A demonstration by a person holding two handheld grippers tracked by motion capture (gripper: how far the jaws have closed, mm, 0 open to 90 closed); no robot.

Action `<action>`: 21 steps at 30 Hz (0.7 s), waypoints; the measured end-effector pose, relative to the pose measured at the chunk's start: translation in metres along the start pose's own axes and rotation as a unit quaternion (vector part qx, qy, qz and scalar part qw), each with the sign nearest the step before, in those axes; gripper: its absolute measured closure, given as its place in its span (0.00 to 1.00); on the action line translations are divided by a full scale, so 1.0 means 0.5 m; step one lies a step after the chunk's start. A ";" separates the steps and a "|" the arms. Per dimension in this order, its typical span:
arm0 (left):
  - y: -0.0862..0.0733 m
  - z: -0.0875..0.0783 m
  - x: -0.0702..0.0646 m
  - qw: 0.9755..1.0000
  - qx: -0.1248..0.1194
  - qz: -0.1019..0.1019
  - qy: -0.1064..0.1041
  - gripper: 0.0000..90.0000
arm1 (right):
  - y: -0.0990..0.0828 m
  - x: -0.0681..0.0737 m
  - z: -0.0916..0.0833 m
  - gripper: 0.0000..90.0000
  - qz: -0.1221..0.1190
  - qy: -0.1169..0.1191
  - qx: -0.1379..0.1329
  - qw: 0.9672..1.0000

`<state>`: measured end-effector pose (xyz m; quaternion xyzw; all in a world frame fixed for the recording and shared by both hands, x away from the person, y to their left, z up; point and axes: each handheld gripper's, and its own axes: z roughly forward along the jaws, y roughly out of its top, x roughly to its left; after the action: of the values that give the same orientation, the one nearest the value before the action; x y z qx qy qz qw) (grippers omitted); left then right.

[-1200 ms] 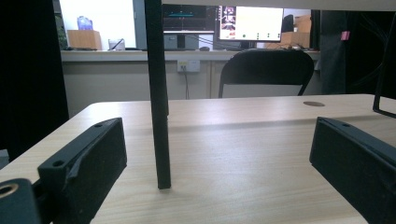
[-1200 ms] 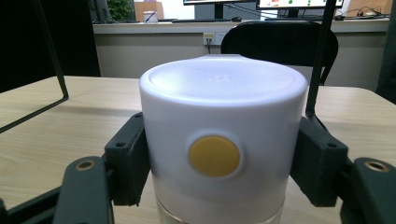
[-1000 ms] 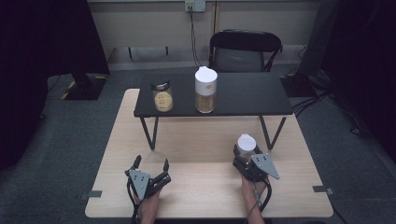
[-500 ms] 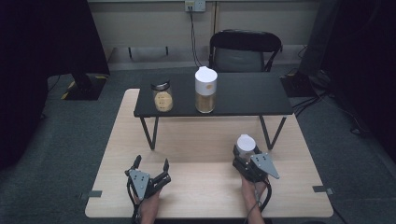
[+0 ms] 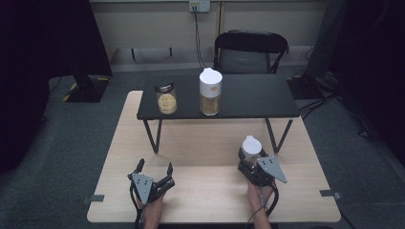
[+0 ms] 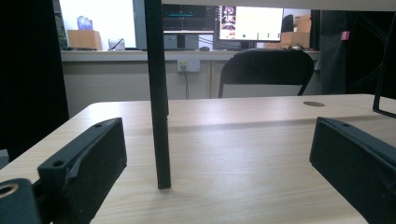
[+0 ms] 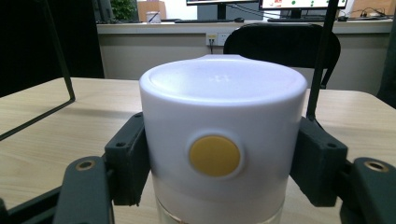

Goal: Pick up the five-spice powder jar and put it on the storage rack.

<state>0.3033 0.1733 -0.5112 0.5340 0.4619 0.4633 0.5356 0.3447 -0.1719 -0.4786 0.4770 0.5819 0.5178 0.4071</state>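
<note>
One small clear jar with a white round lid and yellow button (image 7: 219, 154) stands upright on the pale wooden table (image 5: 200, 186), near its front right, clamped between the jaws of the right tool (image 5: 254, 161). The left tool (image 5: 154, 171) rests at the front left with its jaws wide apart and nothing between them. Behind, one low black shelf on thin metal legs (image 5: 248, 98) carries two containers: one tall white-lidded canister of brown grains (image 5: 210, 91) and one short glass jar with a dark lid (image 5: 166, 98). One black chair (image 5: 250, 52) stands beyond.

Soft, even overhead light — dark room edges, faint shadows, slightly blurred high view.
</note>
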 end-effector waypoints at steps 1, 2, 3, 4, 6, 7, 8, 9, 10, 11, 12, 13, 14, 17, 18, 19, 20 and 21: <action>0.000 0.000 0.000 1.000 0.000 0.000 0.000 0.04 | 0.002 0.001 0.000 0.34 0.000 0.001 0.000 1.000; 0.000 0.000 0.000 1.000 0.000 0.000 0.000 0.04 | 0.004 0.001 0.000 0.34 0.000 0.003 0.000 1.000; 0.000 0.000 0.000 1.000 0.000 0.000 0.000 0.04 | 0.007 0.002 -0.001 0.34 -0.002 0.005 0.001 1.000; 0.000 0.000 0.000 1.000 0.000 0.000 0.000 0.04 | 0.009 0.003 -0.001 0.34 -0.002 0.006 0.001 1.000; 0.000 0.000 0.000 1.000 0.000 0.000 0.000 0.04 | 0.013 0.004 -0.003 0.34 -0.002 0.007 -0.001 1.000; 0.000 0.000 0.000 1.000 0.000 0.000 0.000 0.04 | 0.015 0.004 -0.005 0.34 -0.004 0.007 -0.002 1.000; 0.000 0.000 0.000 1.000 0.000 0.000 0.000 0.04 | 0.017 0.004 -0.006 0.34 -0.005 0.008 -0.003 1.000; 0.000 0.000 0.000 1.000 0.000 0.000 0.000 0.04 | 0.019 0.004 -0.007 0.34 -0.005 0.009 -0.003 1.000; 0.000 0.000 0.000 1.000 0.000 0.000 0.000 0.04 | 0.021 0.004 -0.008 0.34 -0.006 0.009 -0.004 1.000; 0.000 0.000 0.000 1.000 0.000 0.000 0.000 0.04 | 0.024 0.004 -0.009 0.34 -0.006 0.009 -0.005 1.000; 0.000 0.000 0.000 1.000 0.000 0.000 0.000 0.04 | 0.026 0.004 -0.010 0.34 -0.006 0.009 -0.005 1.000; 0.000 0.000 0.000 1.000 0.000 0.000 0.000 0.04 | 0.028 0.003 -0.011 0.34 -0.005 0.010 -0.007 1.000; 0.000 0.000 0.000 1.000 0.000 0.000 0.000 0.04 | 0.030 0.003 -0.012 0.34 -0.005 0.010 -0.007 1.000; 0.000 0.000 0.000 1.000 0.000 0.000 0.000 0.04 | 0.036 0.004 -0.015 0.34 -0.006 0.011 -0.010 1.000; 0.000 0.000 0.000 1.000 0.000 0.000 0.000 0.04 | 0.038 0.005 -0.016 0.34 -0.006 0.012 -0.010 1.000; 0.000 0.000 0.000 1.000 0.000 0.000 0.000 0.04 | 0.039 0.005 -0.017 0.34 -0.007 0.013 -0.010 1.000; 0.000 0.000 0.000 1.000 0.000 0.000 0.000 0.04 | 0.041 0.006 -0.018 0.34 -0.008 0.013 -0.010 1.000; 0.000 0.000 0.000 1.000 0.000 0.000 0.000 0.04 | 0.044 0.007 -0.018 0.34 -0.009 0.012 -0.010 1.000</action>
<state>0.3033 0.1732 -0.5112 0.5340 0.4620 0.4632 0.5356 0.3381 -0.1703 -0.4557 0.4615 0.5861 0.5254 0.4092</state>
